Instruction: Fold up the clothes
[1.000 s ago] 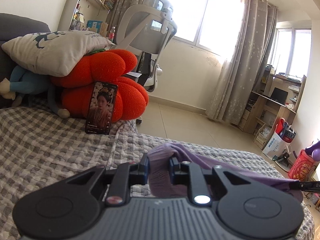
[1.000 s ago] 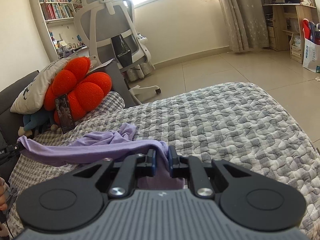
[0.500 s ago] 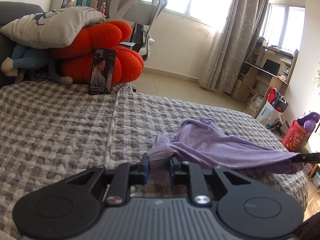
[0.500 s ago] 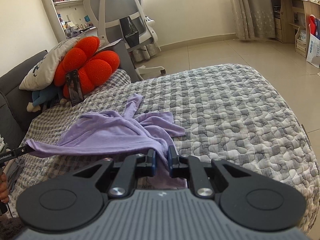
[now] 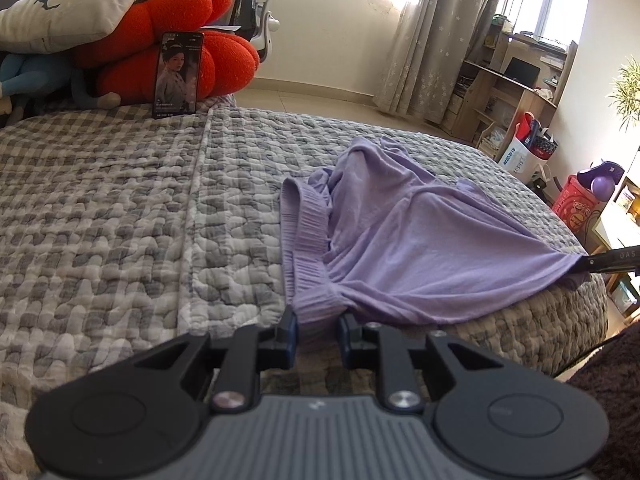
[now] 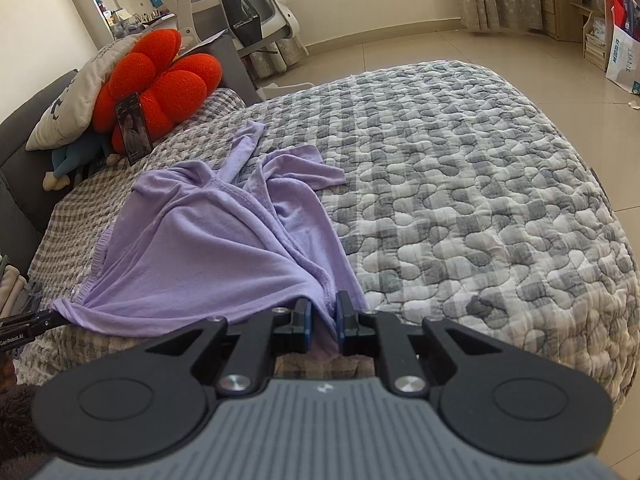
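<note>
A lilac garment (image 5: 404, 232) lies spread across the grey checked quilt (image 5: 120, 208), its far part crumpled with a sleeve (image 6: 244, 148) trailing toward the cushions. My left gripper (image 5: 317, 326) is shut on the ribbed hem at one near corner. My right gripper (image 6: 323, 314) is shut on the other near corner, where the fabric bunches into a fold. Each gripper's tip shows in the other's view: the right one (image 5: 612, 260) at the stretched edge, the left one (image 6: 24, 320) at the far left corner. The near edge is pulled taut between them.
A phone (image 5: 176, 74) leans upright against an orange flower cushion (image 5: 168, 44) at the head of the bed, under a pale pillow (image 5: 76, 8). A white office chair (image 6: 240, 4) stands behind. Desk, bags and a red container (image 5: 576, 208) sit on the floor to the right.
Both grippers have come down and tilted toward the bed. The garment, hanging bunched between them a second ago, now lies spread on the quilt with its near edge held.
</note>
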A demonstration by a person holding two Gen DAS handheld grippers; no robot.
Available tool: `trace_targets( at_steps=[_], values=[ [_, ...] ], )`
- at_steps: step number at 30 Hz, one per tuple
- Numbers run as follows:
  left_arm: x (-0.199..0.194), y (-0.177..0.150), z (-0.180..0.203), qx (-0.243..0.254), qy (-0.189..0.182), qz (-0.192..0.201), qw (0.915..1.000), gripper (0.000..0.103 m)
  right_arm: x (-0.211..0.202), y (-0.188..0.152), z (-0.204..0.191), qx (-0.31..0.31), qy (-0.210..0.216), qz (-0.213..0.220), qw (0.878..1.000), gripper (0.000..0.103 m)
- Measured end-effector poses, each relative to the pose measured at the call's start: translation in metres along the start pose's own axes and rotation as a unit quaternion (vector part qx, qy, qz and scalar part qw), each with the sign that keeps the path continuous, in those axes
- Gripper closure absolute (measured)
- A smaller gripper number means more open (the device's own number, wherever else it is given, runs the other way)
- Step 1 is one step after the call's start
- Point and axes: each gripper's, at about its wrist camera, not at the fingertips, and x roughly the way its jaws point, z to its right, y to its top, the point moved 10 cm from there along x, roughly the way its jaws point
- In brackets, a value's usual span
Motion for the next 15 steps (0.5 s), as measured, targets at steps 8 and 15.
trace_targets(
  at_steps=[8, 15],
  values=[
    [-0.011, -0.003, -0.007, -0.030, -0.039, -0.030, 0.9983, 0.047, -0.003, -0.003, 0.003, -0.002, 0.008, -0.014, 1.000, 0.078],
    [-0.033, 0.024, -0.016, -0.051, -0.084, 0.007, 0.9951, 0.028, -0.014, 0.008, 0.003, -0.004, 0.023, -0.013, 1.000, 0.061]
  ],
)
